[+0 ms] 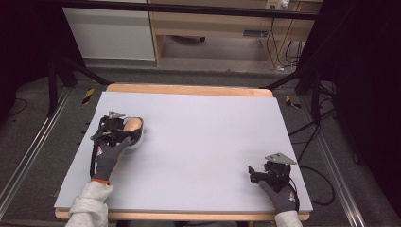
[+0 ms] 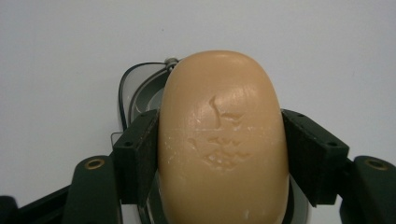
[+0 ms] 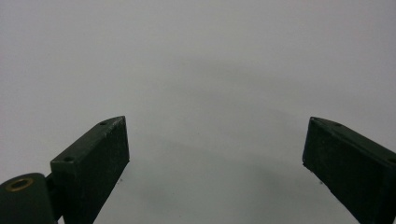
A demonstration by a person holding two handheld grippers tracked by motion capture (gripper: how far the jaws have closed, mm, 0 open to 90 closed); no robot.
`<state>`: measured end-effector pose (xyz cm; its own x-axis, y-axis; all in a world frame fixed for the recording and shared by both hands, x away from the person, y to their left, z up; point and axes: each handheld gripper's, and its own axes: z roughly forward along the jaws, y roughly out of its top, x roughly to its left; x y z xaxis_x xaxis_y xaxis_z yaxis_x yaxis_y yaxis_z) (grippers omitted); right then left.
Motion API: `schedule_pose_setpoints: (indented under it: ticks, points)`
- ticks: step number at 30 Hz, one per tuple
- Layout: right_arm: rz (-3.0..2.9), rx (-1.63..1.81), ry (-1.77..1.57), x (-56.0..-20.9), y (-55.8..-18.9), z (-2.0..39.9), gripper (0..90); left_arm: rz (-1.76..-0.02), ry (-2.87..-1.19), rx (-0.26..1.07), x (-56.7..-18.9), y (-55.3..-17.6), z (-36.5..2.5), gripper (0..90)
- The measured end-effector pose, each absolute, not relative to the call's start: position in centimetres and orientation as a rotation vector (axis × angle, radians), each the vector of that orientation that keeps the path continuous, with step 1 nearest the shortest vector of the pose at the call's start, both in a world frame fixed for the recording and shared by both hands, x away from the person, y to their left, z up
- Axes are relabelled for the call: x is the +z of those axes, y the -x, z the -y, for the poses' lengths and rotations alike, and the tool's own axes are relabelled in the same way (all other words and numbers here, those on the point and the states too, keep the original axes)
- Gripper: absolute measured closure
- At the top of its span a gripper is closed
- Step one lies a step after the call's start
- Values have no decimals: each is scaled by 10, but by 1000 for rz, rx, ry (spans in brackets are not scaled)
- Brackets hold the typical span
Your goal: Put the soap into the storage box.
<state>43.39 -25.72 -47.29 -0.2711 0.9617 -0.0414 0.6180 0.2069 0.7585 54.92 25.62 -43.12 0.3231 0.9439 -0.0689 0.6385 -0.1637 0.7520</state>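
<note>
Now left gripper (image 2: 219, 154) clamps soap (image 2: 223, 140) over dish (image 2: 135, 88)

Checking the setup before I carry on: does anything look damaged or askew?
Nothing stands out. The soap bar sits squarely in the left claw above its soap dish; the marks on top look like a moulded stamp. The right claw hangs open over the bare table.
</note>
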Motion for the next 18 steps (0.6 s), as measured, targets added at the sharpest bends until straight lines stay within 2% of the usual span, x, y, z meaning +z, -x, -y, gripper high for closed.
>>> schedule_pose_setpoints:
  ticks: [18]
  points:
    - [-1967, 867, -1458, -473, -434, 257, 73, -1400, -1892, 548, -432, -548, -255, 301]
